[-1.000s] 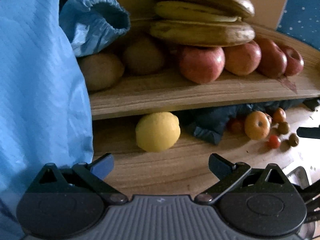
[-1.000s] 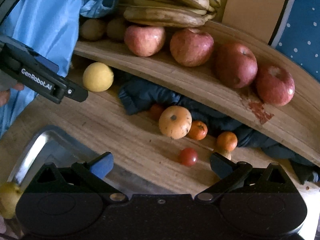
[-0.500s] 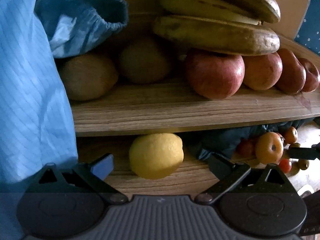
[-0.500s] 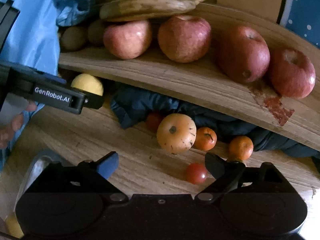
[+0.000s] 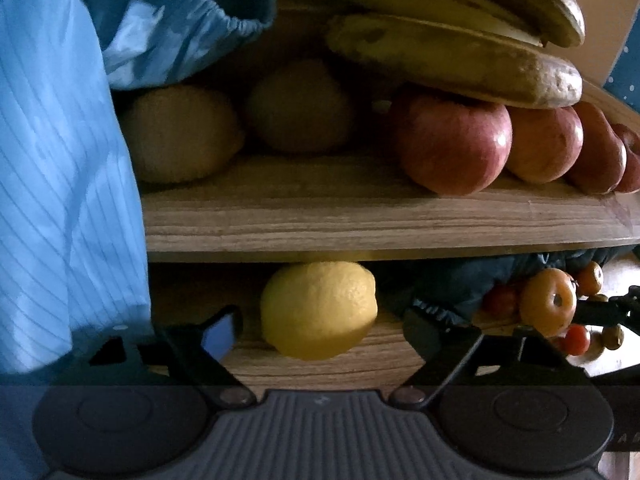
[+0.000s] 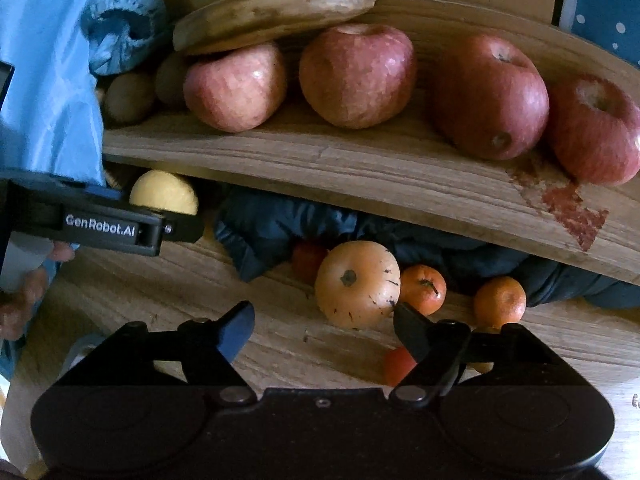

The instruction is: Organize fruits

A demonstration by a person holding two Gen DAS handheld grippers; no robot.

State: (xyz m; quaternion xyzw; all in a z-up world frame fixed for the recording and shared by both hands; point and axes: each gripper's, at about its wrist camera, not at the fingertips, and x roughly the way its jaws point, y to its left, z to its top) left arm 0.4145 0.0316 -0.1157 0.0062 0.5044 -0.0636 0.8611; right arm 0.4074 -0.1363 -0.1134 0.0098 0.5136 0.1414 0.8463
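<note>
A yellow lemon point(image 5: 318, 310) lies on the lower wooden board under the upper shelf point(image 5: 360, 220). My left gripper point(image 5: 320, 332) is open, its fingers on either side of the lemon without gripping it; it shows in the right wrist view point(image 6: 176, 228) beside the lemon point(image 6: 164, 198). My right gripper point(image 6: 324, 330) is open just in front of a pale orange round fruit point(image 6: 356, 284). Small oranges point(image 6: 422, 290) and red tomatoes point(image 6: 398, 366) lie around it. Red apples point(image 6: 356, 76), bananas point(image 6: 276, 8) and brown kiwis point(image 5: 180, 132) sit on the upper shelf.
A light blue garment point(image 5: 60, 160) hangs at the left, its cuff point(image 5: 180, 20) over the kiwis. A dark blue cloth point(image 6: 280, 228) is bunched under the shelf. A metal tray corner point(image 6: 76, 356) lies at the lower left of the right wrist view.
Both grippers have moved forward. The left one has closed in so the lemon sits between its fingers; the right one has come up to the pale orange fruit, its jaws somewhat narrower.
</note>
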